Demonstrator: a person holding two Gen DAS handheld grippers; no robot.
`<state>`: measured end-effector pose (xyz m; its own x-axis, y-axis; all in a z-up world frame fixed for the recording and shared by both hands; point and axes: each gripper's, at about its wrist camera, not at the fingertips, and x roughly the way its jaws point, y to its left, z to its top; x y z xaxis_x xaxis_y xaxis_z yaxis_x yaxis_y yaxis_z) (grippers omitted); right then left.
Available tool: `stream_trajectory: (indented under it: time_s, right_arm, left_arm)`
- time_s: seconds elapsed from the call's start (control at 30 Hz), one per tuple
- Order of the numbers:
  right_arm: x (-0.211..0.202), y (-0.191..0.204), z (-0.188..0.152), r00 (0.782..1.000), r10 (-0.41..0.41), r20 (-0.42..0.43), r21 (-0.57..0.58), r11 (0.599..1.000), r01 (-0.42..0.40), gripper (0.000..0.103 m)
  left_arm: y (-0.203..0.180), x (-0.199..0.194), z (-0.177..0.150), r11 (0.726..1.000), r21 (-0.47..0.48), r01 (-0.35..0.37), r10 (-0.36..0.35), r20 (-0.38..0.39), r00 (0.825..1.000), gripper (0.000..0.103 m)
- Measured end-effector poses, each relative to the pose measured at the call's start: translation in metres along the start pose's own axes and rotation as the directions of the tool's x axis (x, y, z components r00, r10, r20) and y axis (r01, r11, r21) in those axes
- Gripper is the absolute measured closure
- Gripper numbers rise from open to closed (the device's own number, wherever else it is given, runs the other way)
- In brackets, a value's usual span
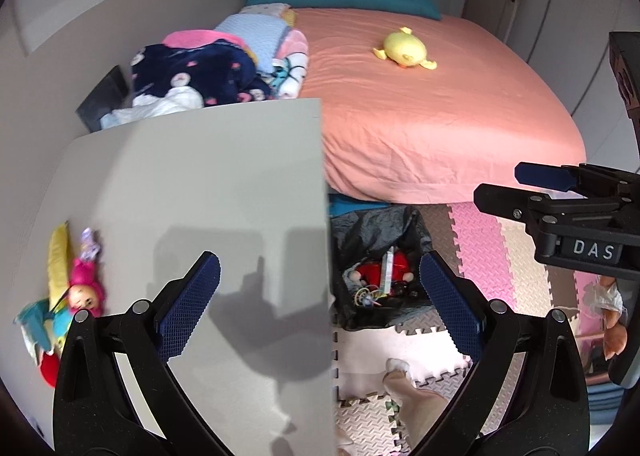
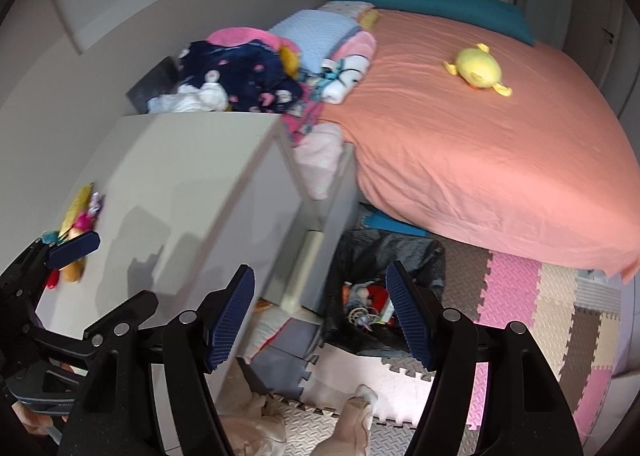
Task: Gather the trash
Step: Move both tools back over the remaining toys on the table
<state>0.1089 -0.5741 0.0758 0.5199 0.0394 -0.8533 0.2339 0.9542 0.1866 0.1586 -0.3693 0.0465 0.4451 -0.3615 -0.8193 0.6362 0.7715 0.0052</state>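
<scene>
Your left gripper (image 1: 320, 304) and right gripper (image 2: 320, 320) are both released, empty, above the black-lined trash bin (image 2: 416, 256) beside the white dresser (image 1: 200, 184).

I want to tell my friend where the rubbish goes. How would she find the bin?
Start at the big bed with the pink sheet. Look down at the floor by its near corner, next to the white cabinet, on the foam mats. The bin stands there: it is the only thing lined with a crinkly black bag, and it is open on top with red and colourful bits inside.
</scene>
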Motion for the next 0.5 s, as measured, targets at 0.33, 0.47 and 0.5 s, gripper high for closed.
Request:
stream_trajectory:
  time_s: [0.33, 0.47, 0.5]
  right_arm:
    - [0.004, 0.107, -0.003, 0.995, 0.094, -0.034, -0.126, 0.987, -0.097, 0.034]
    - [0.011, 0.15, -0.006, 0.989, 0.135, -0.059, -0.167, 0.976, -0.143, 0.034]
    - [0.013, 0.163, -0.008, 0.987, 0.148, -0.068, -0.177, 0.971, -0.158, 0.034]
  left_arm:
    - [0.091, -0.038, -0.051, 0.987, -0.138, -0.083, 0.085, 0.007, 0.996, 0.006]
    - [0.127, -0.05, -0.077, 0.973, -0.193, -0.126, 0.127, -0.008, 0.992, 0.006]
    - [0.135, -0.053, -0.083, 0.968, -0.209, -0.136, 0.136, -0.014, 0.991, 0.006]
